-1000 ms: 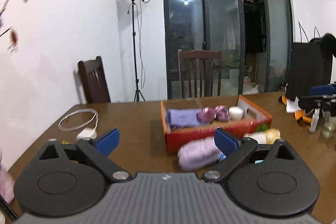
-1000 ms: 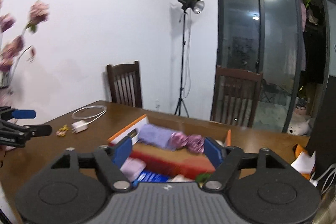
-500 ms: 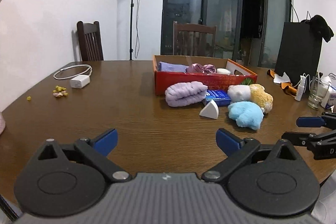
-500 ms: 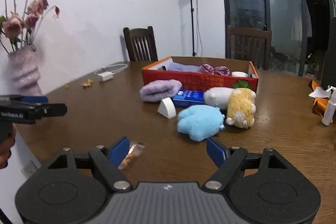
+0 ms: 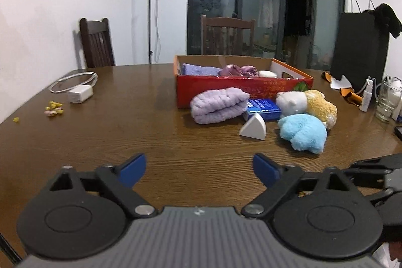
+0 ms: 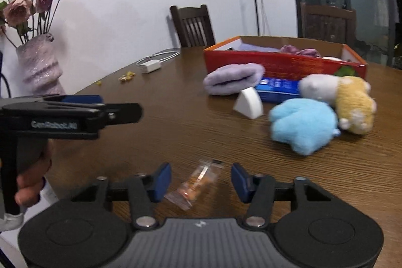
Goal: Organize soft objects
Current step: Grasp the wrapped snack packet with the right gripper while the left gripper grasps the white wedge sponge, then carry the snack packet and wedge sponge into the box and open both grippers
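Right tongs (image 6: 201,180) closing, nothing gripped, left tongs (image 5: 199,167) closing, blue plush (image 6: 304,124) well beyond

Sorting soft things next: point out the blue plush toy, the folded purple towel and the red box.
blue plush toy (image 5: 302,132), left wrist view, middle of its body
folded purple towel (image 5: 218,104), left wrist view, top fold
red box (image 5: 226,89), left wrist view, front wall

On a dark brown wooden tabletop (image 5: 150,122), the left gripper (image 5: 199,167) hovers with its blue-padded fingers (image 5: 132,168) closing on nothing. Beyond it stands an open red cardboard box (image 5: 241,89) holding purple cloths. Just in front of the box lie a rolled lilac fleece towel (image 5: 217,104), a blue packet (image 5: 262,108), a white wedge-shaped block (image 5: 253,128), a fluffy light-blue plush toy (image 5: 302,133) and a white-and-yellow plush toy (image 5: 309,103). A white charger with coiled cable (image 5: 80,93) rests far left.
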The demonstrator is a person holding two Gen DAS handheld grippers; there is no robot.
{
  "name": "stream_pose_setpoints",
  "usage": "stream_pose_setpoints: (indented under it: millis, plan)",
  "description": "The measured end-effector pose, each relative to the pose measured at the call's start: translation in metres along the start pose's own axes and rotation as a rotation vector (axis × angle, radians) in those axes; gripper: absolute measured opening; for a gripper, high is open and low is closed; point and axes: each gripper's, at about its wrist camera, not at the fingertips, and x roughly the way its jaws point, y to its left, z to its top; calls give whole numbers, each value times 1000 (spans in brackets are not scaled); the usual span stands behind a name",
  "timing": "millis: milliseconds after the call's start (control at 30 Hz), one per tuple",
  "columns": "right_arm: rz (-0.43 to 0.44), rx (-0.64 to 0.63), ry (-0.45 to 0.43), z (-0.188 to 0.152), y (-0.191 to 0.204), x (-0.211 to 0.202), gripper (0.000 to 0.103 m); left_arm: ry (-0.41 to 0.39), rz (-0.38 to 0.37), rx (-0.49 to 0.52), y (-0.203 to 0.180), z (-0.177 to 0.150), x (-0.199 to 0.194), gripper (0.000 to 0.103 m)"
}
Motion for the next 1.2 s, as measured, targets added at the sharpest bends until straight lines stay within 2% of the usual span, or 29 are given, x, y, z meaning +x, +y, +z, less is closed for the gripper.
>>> stream_pose_setpoints:
  millis: [33,67,167,300,400,433,500,533,567,767,1200]
  plan:
    - [-8,-22,15,-1,2,4,22,8,-18,0,-2,1,5,80]
    - [-13,-37,6,-1,1,5,15,20,-40,-3,-5,3,11,75]
    - [-53,-21,-4,5,-14,0,13,33,-116,6,-20,12,36,73]
    - [-105,49,-46,15,-47,-13,13,29,-117,47,-47,28,75,73]
    - [-123,84,-81,19,-64,-23,13,53,-133,31,-56,39,105,70]
    - [-131,90,-88,19,-68,-25,13,67,-135,31,-59,41,114,65]
    - [-138,104,-103,18,-76,-29,13,122,-146,35,-63,44,130,44]
    - [-141,115,-106,18,-81,-29,13,150,-164,34,-63,44,136,29]
    - [-142,121,-108,18,-85,-30,13,151,-158,28,-63,43,138,30]
    - [-139,143,-102,14,-94,-28,13,140,-143,20,-61,39,119,26]
    - [-110,120,-148,8,-60,-73,13,63,-123,19,-48,32,10,27]
